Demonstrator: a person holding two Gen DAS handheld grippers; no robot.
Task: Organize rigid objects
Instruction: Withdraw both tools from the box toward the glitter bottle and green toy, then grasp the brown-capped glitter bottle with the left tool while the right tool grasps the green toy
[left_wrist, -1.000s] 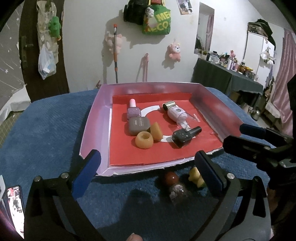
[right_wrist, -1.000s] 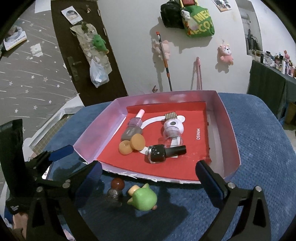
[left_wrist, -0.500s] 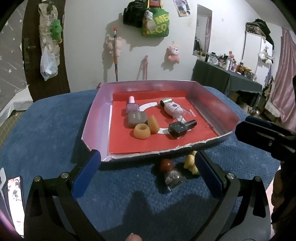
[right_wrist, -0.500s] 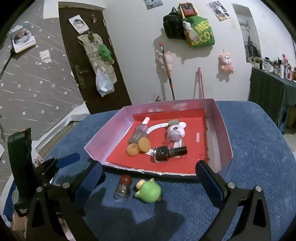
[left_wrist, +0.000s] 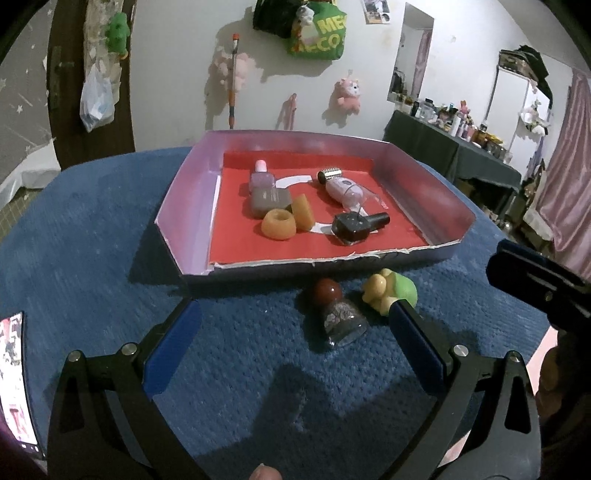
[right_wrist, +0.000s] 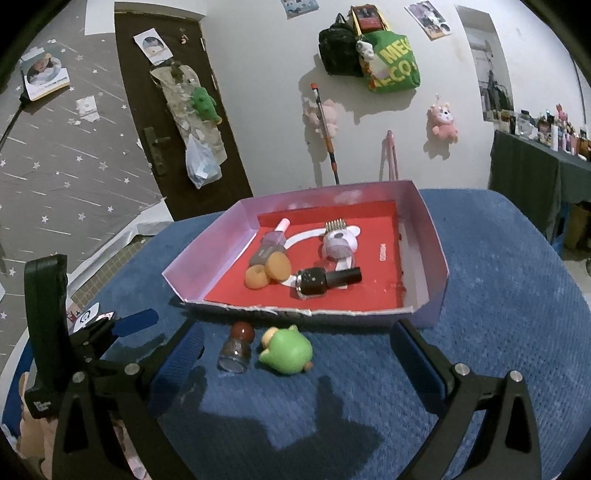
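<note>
On a blue-covered table (right_wrist: 498, 295), two items wait just outside the pink tray (right_wrist: 437, 266) already holding sorted bottles: a brown-capped bottle (left_wrist: 338, 314) lying beside a green toy figure (right_wrist: 288, 354). Both the left gripper (left_wrist: 295, 328) and right gripper (right_wrist: 295, 347) hover wide open and empty, apparently lining up a pickup.

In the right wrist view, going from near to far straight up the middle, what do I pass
Right gripper, open → green toy on the blue cloth → near wall of the pink tray → black nail polish bottle → pink bear-shaped device → far tray wall.
</note>
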